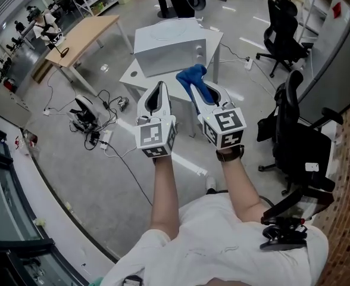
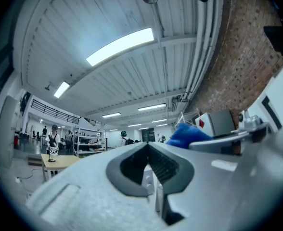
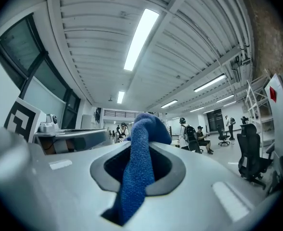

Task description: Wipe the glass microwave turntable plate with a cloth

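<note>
The right claw (image 1: 191,87) is clamped on the blue cloth (image 3: 139,162), which bunches above its tips. Beside it, the left claw (image 2: 148,148) is closed on nothing. Beyond both, a microwave (image 1: 169,49) sits on the counter (image 1: 132,76).

wooden desk (image 1: 91,30) at left, cables (image 1: 93,123) on floor (image 1: 74,177) beside it, black chair (image 1: 282,37) right.
</note>
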### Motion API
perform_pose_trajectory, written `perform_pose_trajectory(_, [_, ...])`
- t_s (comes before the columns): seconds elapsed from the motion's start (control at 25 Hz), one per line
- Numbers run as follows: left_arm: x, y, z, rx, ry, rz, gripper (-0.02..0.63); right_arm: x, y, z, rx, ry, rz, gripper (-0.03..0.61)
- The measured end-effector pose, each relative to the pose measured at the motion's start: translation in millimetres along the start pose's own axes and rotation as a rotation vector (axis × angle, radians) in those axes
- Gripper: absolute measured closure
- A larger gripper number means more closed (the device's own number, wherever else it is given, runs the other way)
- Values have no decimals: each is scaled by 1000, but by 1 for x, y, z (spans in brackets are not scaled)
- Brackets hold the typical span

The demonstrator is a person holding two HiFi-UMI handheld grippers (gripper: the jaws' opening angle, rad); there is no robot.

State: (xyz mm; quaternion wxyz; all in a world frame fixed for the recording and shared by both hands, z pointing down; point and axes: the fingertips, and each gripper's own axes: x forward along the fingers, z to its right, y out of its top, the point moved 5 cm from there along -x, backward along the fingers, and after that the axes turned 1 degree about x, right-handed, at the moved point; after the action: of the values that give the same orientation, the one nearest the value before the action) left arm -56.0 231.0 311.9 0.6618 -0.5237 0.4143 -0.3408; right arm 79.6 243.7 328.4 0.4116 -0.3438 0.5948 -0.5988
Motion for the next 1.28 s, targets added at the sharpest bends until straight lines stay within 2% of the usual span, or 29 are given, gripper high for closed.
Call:
perform_pose_trajectory(0.28, [55, -22, 17, -3, 13, -15, 614, 25, -14, 58, 57, 38, -24, 518])
perform_pose_trajectory(0.44, [67, -49, 25, 5, -4, -100, 614, 37, -41, 76, 80, 75, -100, 518])
perform_pose_trajectory(0.6, [83, -63, 16, 25, 17, -143, 614, 56, -53, 89, 99, 101, -121, 518])
perform_pose_trajectory(0.76, [106, -75, -1, -31, 56, -165, 614, 77, -65, 93, 81, 100, -145, 519])
perform_pose_trajectory(1.16, [202, -82, -33, -41, -18, -96, 614, 156, -42, 140, 14, 16, -106, 518])
perform_pose_trajectory(1.28, [228, -80, -54, -44, -32, -87, 614, 191, -36, 143, -4, 32, -105, 518])
